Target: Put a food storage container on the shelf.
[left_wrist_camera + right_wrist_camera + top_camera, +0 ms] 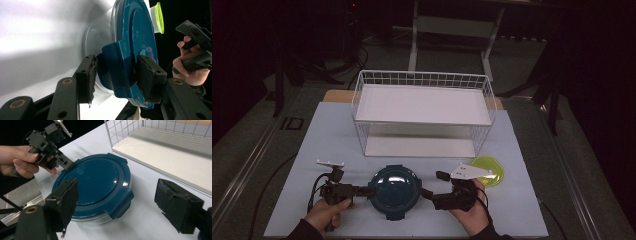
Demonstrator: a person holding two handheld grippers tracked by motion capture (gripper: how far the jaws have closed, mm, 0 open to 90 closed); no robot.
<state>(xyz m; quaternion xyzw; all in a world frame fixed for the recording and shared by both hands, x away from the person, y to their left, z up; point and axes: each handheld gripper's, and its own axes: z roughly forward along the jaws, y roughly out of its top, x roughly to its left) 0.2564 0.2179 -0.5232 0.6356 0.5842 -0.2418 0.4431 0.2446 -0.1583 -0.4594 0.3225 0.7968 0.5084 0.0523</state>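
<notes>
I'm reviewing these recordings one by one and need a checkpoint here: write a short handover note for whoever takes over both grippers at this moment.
Left gripper: jaws straddle a latch tab of the round container's dark blue lid; whether the pads press yet, I cannot tell.
Right gripper: open, just short of the near-side tab, not touching.
Things: container stands at the table's front centre, lid on; a yellow-green lidded tub lies to its right; white wire shelf rack behind.
Done: both grippers are at the lid.
Left: probably unlatching the tabs and lifting the lid.

Lid (394, 189) dark teal, glossy, on a clear tub. Small lid (488, 171) lime green. Rack (424, 112) white wire grid, white shelves. Table (322, 145) pale grey-white. Grippers black.
</notes>
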